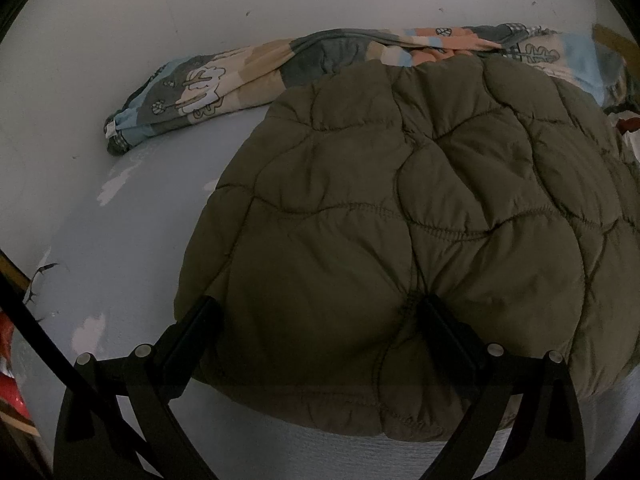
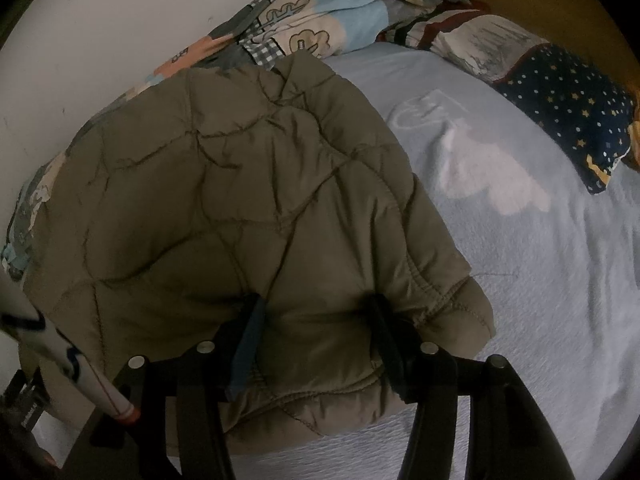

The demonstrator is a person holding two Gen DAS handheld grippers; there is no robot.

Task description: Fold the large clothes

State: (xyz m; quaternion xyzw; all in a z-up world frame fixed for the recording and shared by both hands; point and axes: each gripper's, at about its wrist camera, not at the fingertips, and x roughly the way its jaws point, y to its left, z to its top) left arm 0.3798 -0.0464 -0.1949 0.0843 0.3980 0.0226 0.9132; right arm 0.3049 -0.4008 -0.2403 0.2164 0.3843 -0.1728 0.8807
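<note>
At the bottom of both wrist views, black claws over the near hem of the olive quilted jacket (image 1: pixel 400 216). Left gripper (image 1: pixel 316 312) spread wide, left finger just off the jacket's edge, right finger dug into the padding — no clamp. Right gripper (image 2: pixel 316 312) straddling a bulge of hem, jaws easing apart, fabric between them. Jacket folded, long axis running away toward the upper frame. Beneath, a pale blue bedsheet (image 2: pixel 520 280); beyond, a patchwork quilt (image 1: pixel 224 76), a starred pillow (image 2: pixel 568 108), a white wall (image 1: pixel 160 8).
</note>
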